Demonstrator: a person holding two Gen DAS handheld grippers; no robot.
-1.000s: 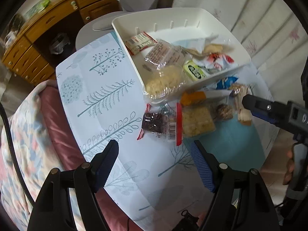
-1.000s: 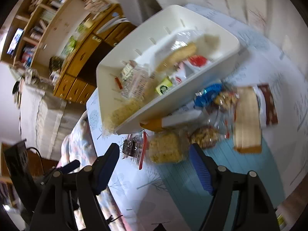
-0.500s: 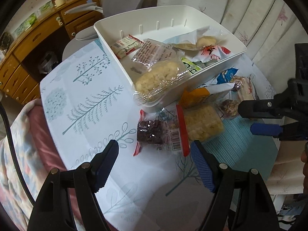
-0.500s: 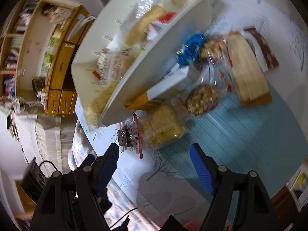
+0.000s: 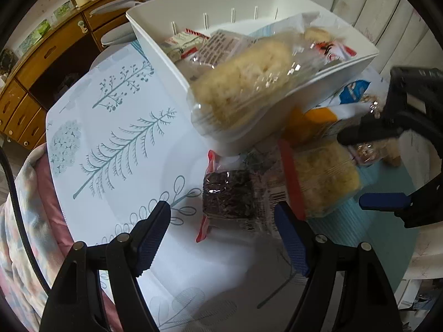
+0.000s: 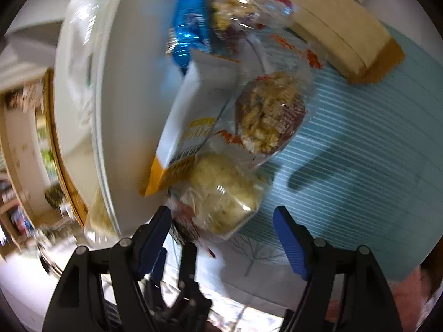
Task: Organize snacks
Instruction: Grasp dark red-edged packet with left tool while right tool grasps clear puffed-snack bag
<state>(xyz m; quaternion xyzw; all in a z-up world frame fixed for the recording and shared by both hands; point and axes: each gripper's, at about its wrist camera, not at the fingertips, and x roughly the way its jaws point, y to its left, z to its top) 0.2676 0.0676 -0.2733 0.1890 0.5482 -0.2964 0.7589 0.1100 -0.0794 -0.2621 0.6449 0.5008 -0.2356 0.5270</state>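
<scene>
left wrist view: the left gripper [image 5: 221,232] hangs with its jaws spread and nothing between the blue ribbed pads, just above a clear-wrapped dark brownie-like snack [image 5: 228,196] that lies flat on the tablecloth [image 5: 116,144], white with printed grey-blue trees and leaves. the wrapper has red sealed edges and a barcode label; its long axis runs left to right across the frame. just right of it, touching, lies a pale yellow crumbly cake in clear film [image 5: 324,177]. behind both stands the white plastic bin [image 5: 155,38], a smooth-walled rectangular tub with slots along its far wall, tilted toward the camera, its near corner overhanging the dark snack. a second yellow cake in glossy film [image 5: 243,83] spills over that near rim, pointing down-left, with other wrapped packets piled behind it. an orange-and-white pouch [image 5: 313,119] is wedged under the bin. the right gripper [image 5: 371,166] enters from the right edge, jaws apart, over the striped teal mat [image 5: 387,232]. a wooden cabinet [image 5: 38,63] stands at far left, and a pink floral blanket [image 5: 19,221] lies at the table's near-left edge.

right wrist view: the right gripper [image 6: 221,238] is spread wide and empty, just above the pale yellow cake [image 6: 221,204]. beyond lie the orange-and-white pouch [image 6: 191,127], leaning on the bin's wall [image 6: 124,88], a round nutty cake in clear film [image 6: 268,116], a crinkled blue foil packet [image 6: 191,30] and a long tan box [image 6: 343,36], angled from upper left to lower right.
</scene>
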